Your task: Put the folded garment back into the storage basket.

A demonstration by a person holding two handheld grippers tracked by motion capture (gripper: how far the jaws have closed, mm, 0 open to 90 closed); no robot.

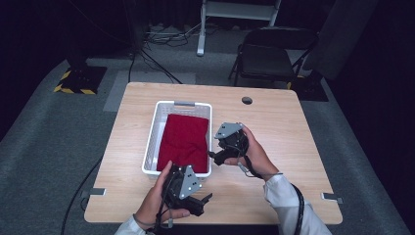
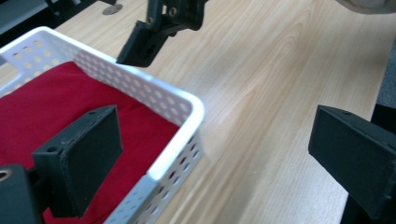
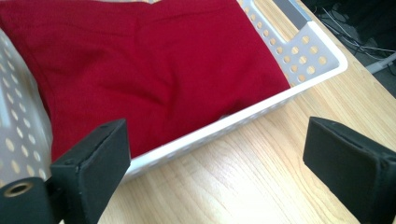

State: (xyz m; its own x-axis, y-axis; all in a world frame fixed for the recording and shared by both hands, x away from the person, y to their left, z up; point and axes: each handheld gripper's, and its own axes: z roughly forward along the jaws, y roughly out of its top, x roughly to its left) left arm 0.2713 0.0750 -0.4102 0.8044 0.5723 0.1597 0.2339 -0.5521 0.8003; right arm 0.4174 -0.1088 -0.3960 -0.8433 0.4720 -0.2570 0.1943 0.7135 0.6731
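High view: left gripper [image 1: 208, 198] sitting near the bench's [image 1: 274, 122] front edge, just below the white basket's [image 1: 152, 134] near corner, fingers pointing right; right gripper [image 1: 213, 155] hovering beside the basket's right wall, fingers pointing left; folded red cloth [image 1: 183, 142] lying inside the basket.

Left gripper view: fingers [image 2: 88, 154] standing wide apart, holding nothing, straddling the basket corner [image 2: 189, 116]; right gripper [image 2: 142, 44] hanging beyond.

Right gripper view: fingers [image 3: 95, 161] spread wide, empty, facing the basket wall [image 3: 252, 114]; cloth [image 3: 149, 65] filling the basket.
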